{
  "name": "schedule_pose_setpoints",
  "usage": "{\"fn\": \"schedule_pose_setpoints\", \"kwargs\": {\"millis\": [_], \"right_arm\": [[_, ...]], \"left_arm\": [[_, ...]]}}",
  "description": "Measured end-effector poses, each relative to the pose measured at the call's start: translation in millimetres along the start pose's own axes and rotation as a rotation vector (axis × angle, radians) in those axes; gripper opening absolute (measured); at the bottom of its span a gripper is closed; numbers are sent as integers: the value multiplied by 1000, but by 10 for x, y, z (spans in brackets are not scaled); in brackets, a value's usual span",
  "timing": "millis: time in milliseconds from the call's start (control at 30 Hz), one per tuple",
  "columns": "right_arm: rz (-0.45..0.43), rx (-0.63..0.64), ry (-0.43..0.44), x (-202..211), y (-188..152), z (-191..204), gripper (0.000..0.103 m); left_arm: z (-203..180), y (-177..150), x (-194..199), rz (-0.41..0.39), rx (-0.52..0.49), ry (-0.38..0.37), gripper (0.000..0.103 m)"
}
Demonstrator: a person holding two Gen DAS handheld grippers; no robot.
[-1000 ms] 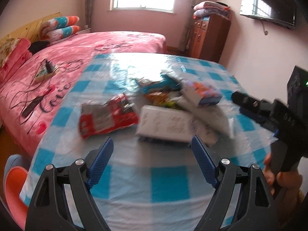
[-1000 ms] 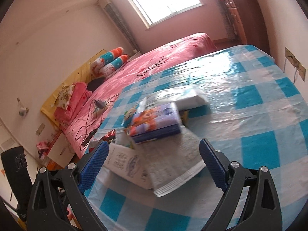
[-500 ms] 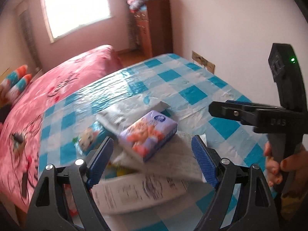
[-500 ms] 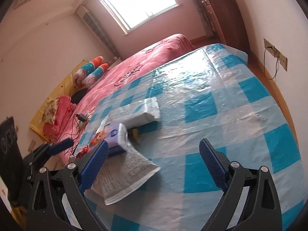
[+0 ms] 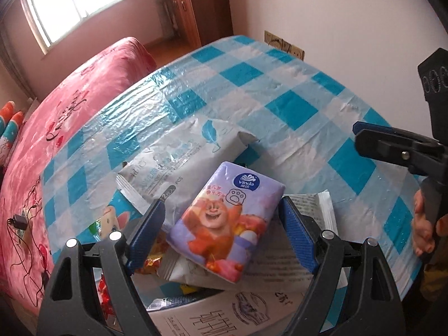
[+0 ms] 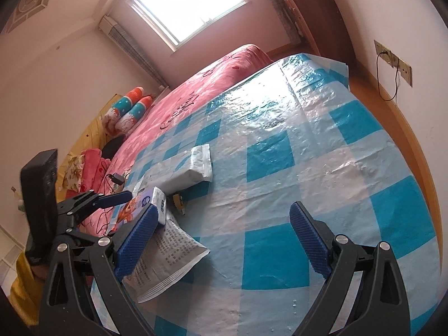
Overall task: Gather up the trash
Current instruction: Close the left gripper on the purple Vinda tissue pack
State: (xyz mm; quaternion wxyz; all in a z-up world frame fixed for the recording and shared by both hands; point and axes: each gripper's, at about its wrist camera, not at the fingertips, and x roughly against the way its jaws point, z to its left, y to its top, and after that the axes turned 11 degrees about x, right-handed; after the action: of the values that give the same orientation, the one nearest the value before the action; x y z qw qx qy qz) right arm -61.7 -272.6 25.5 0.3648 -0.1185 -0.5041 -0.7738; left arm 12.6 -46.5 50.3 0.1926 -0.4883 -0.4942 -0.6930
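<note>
A purple tissue pack (image 5: 224, 221) with a cartoon bear lies on top of a heap of wrappers on the blue-checked tablecloth (image 5: 282, 106). My left gripper (image 5: 221, 204) is open, its blue pads on either side of the pack without pressing it. Behind the pack lies a white wipes pack (image 5: 182, 154); under it, a printed white bag (image 5: 282, 266) and orange and red snack wrappers (image 5: 151, 260). My right gripper (image 6: 224, 210) is open over bare tablecloth (image 6: 280, 154), right of the heap. There the tissue pack (image 6: 148, 204), the wipes pack (image 6: 190, 170) and the printed bag (image 6: 165, 252) lie by its left finger.
A pink bed (image 5: 70, 117) runs along the table's far-left side, with a charger and cable (image 5: 19, 221) on it. A wooden cabinet (image 5: 190, 8) stands by the window. Wall sockets (image 6: 397, 64) sit near the table's far right corner. A hand (image 5: 422, 232) holds the right gripper's handle.
The left gripper has swung right over the heap and rolled; the purple pack now lies between its fingers. The right gripper's view has slid right, leaving the heap at its left finger.
</note>
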Motion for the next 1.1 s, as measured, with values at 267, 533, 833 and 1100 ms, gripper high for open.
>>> {"fn": "schedule_pose_setpoints", "kwargs": {"millis": [267,533,833,1100], "right_arm": [[8,29,28,-22,1,109,94],[31,71,57,-109,-27,232,94],[71,126,98,-244,-59,401,94],[83,180,159,-327,-77,606,94]], "left_arm": [[-45,-22,-35,-5,29,5,77],[-6,-86,31,-42,101,-8,67],[128,-276,233,-106,255,-32,62],[405,-575,506,-168,407,-35,62]]}}
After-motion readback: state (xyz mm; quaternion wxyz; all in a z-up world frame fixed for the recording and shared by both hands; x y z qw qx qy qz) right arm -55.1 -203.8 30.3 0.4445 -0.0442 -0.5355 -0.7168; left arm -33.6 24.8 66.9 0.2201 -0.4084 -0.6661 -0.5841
